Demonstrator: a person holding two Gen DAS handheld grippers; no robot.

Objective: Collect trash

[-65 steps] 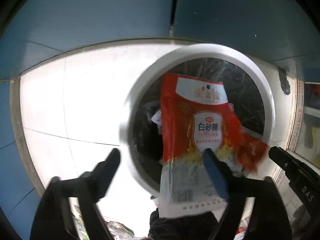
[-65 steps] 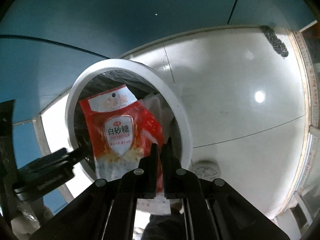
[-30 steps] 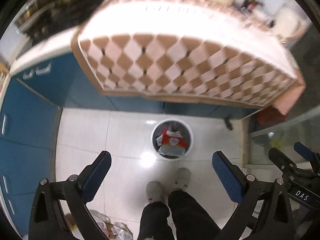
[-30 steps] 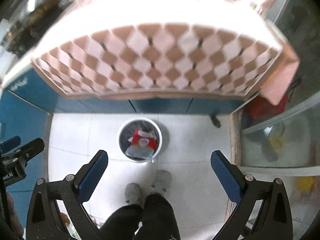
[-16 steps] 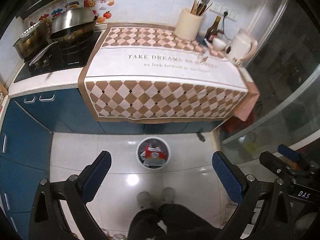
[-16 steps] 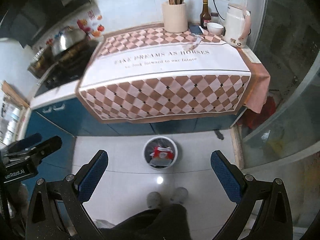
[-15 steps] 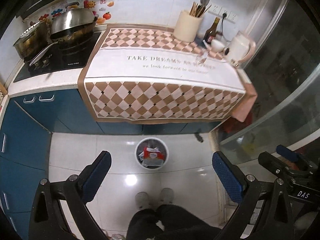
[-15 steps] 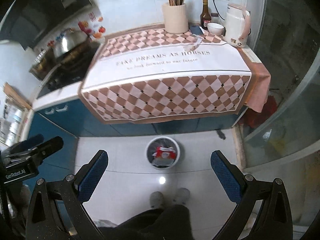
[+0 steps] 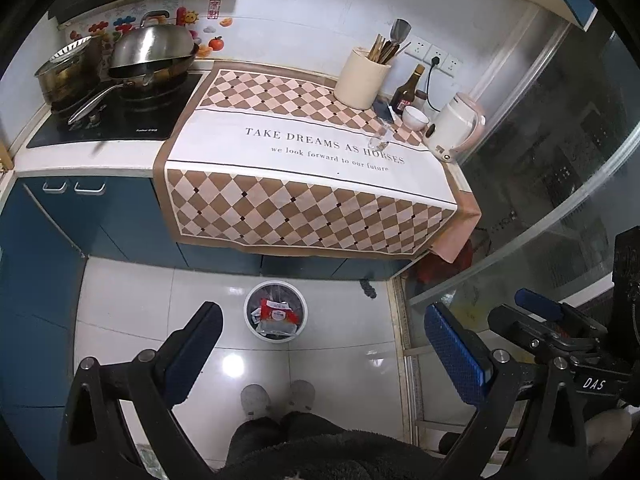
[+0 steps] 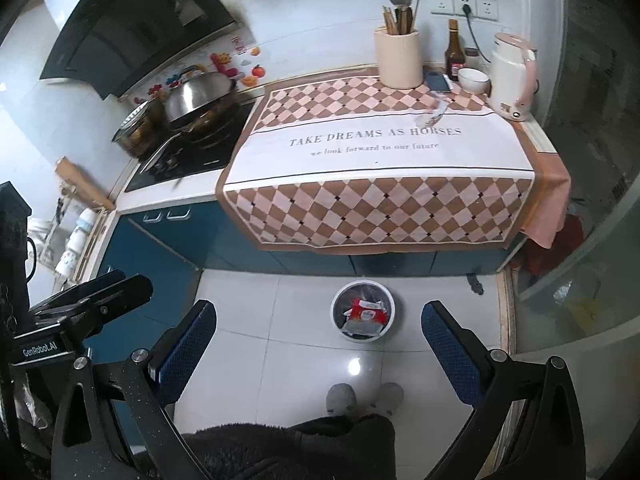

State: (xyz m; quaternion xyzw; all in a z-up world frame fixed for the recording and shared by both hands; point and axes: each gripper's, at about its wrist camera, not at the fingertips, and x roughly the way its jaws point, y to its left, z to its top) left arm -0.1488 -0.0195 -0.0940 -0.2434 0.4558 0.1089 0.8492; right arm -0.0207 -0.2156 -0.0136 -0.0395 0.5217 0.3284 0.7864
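A red-and-white sugar packet [image 9: 276, 314] lies face up on top of the rubbish inside a round white trash bin [image 9: 251, 303] lined with a clear bag, standing on pale glossy floor tiles [image 9: 132, 300] in front of blue base cabinets [image 9: 120, 220]. The left gripper [image 9: 320, 344] and right gripper [image 10: 318, 338] both hang high above the floor with jaws spread wide and nothing between their blue pads. From the left wrist the bin sits at 12 o'clock between the fingers; from the right wrist it lies toward 1 o'clock. Beyond it, a checkered cloth [image 9: 304, 184] reading "TAKE DREAMS AS HORSES" drapes over the counter edge. At 11 o'clock a steel wok [image 9: 154, 50] sits on the hob; at 1 o'clock stand a cream utensil holder [image 9: 362, 78], brown bottle [image 9: 408, 90], white bowl [image 9: 415, 117] and white kettle [image 9: 454, 128]. The person's grey slippers [image 9: 256, 398] point at the bin.
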